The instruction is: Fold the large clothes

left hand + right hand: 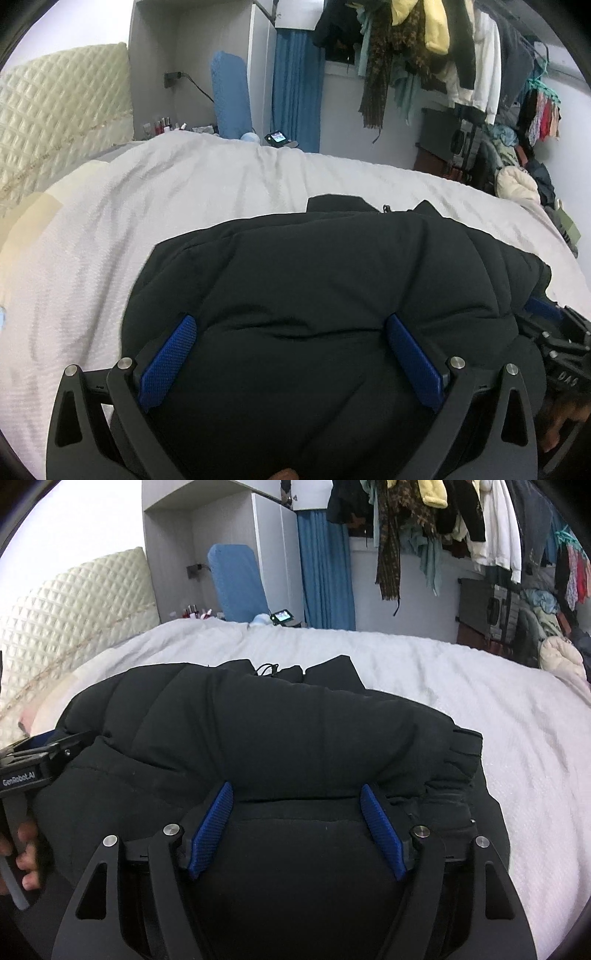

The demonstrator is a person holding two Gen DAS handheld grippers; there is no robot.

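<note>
jacket on bed | headboard left (far side) | hanging clothes behind right

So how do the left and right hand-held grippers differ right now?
The left hand-held gripper has its blue pads spread wider; the right hand-held gripper holds its pads closer together. The left sits over smooth jacket fabric; the right sits against a rolled fold of it. Both are open, on the same black jacket.

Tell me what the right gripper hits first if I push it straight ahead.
Probably the raised fold of the black puffer jacket, bulging just beyond the open right gripper; exact depth is unclear.
</note>
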